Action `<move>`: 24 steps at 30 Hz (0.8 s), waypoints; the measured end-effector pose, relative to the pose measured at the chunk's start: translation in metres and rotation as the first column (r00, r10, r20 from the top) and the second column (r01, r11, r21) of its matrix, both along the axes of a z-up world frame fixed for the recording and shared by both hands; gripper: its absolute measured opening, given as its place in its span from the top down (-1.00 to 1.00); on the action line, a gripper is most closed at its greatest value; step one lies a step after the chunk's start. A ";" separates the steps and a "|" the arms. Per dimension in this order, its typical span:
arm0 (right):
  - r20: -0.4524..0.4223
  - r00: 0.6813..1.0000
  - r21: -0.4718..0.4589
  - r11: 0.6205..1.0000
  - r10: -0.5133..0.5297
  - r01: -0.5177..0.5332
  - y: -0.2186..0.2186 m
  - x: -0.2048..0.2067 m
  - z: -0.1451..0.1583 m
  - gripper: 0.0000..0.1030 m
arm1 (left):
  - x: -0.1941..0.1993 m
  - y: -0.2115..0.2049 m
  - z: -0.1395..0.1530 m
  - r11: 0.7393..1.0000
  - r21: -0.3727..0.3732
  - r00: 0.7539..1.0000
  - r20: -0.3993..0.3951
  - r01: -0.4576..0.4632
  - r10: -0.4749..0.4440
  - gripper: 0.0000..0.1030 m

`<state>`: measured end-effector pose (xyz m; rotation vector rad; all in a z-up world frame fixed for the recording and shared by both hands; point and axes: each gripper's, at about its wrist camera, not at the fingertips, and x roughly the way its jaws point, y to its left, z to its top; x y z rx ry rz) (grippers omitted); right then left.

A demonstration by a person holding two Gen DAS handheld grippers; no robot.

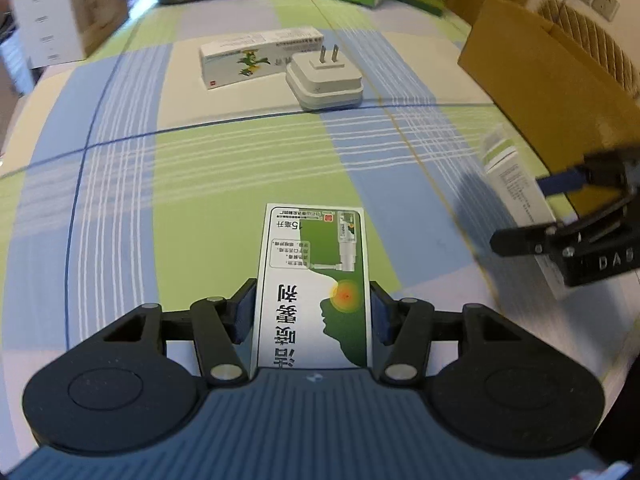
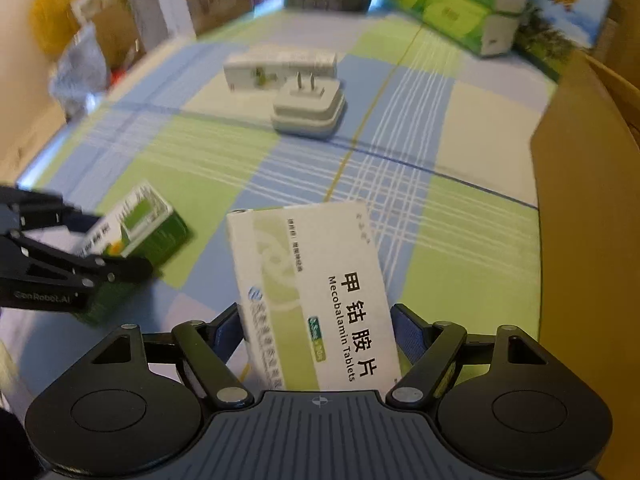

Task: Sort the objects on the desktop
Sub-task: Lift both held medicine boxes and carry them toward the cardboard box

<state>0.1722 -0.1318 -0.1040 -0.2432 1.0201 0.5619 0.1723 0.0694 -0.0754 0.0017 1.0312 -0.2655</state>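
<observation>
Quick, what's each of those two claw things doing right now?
Left gripper: closed on the green spray box.
Right gripper: closed on the tablet box.

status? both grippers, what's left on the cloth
Left gripper shut on throat spray box. Right gripper shut on Mecobalamin box. Plug adapter and long medicine box still on cloth. Nothing blocking.

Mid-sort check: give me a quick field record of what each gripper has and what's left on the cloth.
left gripper: shut on green spray box
right gripper: shut on Mecobalamin Tablets box
left on cloth: white plug adapter, prongs up; long white box touching behind it
cardboard box: right side, open
</observation>
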 end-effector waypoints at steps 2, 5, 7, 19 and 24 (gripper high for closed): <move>0.048 0.999 0.023 1.000 -0.008 0.007 -0.004 -0.012 -0.007 -0.46 | -0.011 -0.004 0.000 1.000 0.003 0.999 0.034 -0.009 0.009 -0.02; 0.067 0.998 0.066 0.998 -0.007 0.003 -0.011 -0.022 -0.015 -0.50 | -0.017 -0.007 -0.001 1.000 0.002 0.998 0.056 -0.016 0.016 -0.11; 0.085 0.996 0.089 0.996 0.015 -0.023 -0.008 -0.023 -0.012 -0.63 | -0.017 -0.007 -0.001 1.000 -0.014 0.998 0.059 -0.014 0.015 -0.19; 0.097 0.995 0.038 0.999 -0.014 0.010 -0.011 -0.020 -0.022 -0.67 | -0.015 -0.015 -0.001 1.000 0.021 0.995 0.095 -0.003 0.001 -0.22; 0.123 0.992 0.004 1.000 0.027 -0.027 -0.005 -0.026 -0.024 -0.43 | -0.016 -0.024 -0.004 0.996 0.094 0.995 0.097 0.003 -0.012 -0.13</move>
